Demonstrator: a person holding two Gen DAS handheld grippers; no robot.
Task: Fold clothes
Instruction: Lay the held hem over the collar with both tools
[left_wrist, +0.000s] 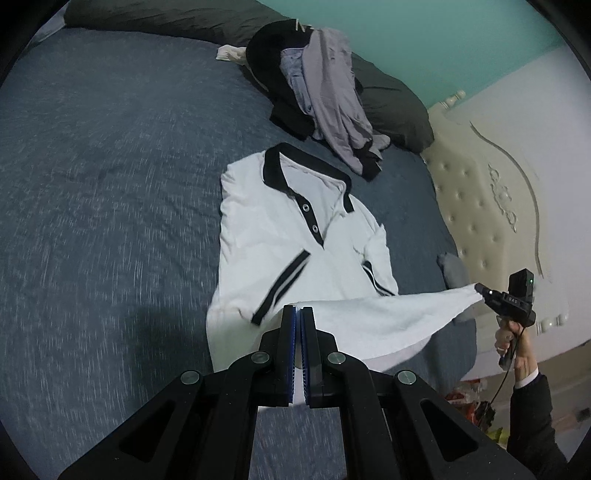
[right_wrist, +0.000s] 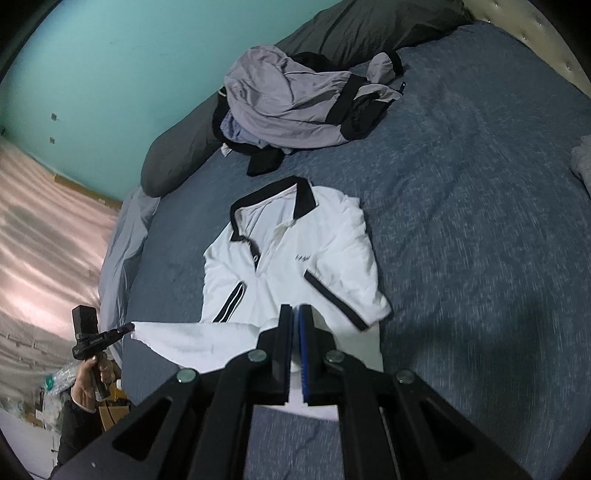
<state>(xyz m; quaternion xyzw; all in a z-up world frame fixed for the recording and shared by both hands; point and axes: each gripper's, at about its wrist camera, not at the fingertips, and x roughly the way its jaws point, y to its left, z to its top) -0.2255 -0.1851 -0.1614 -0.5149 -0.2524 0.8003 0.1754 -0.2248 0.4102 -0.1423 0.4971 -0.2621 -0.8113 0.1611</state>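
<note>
- Two grippers each pinch a corner of the hem of a white polo (left_wrist: 280, 236) that lies face up on a blue bed (left_wrist: 110, 184).
- Left gripper (left_wrist: 298, 314): jaws closed on the hem, white cloth showing between the blue pads. Right gripper (right_wrist: 294, 314): jaws closed on the other hem corner in the same way.
- The left wrist view alone shows the right gripper from outside, held by a hand (left_wrist: 508, 334) at the right edge, with the hem stretched taut between the two grippers. It also shows a cream tufted headboard (left_wrist: 476, 192) and a small white cloth (left_wrist: 231, 53) beyond the clothes pile.
- The right wrist view alone shows the left gripper from outside in the other hand (right_wrist: 92, 373), a pink striped surface (right_wrist: 48, 229) left of the bed, clutter low on the floor, and small dark lettering on the polo's chest.
- Both views show a pile (left_wrist: 325, 96) of grey and black clothes beyond the collar, resting partly on dark grey pillows (left_wrist: 391, 110) under a teal wall (left_wrist: 443, 37).
- No container shows in either view.
- The polo's long axis runs away from the grippers, black collar (left_wrist: 291, 170) at the far end toward the pile, hem lifted at the near end; both black-trimmed sleeves are folded in over the front.
</note>
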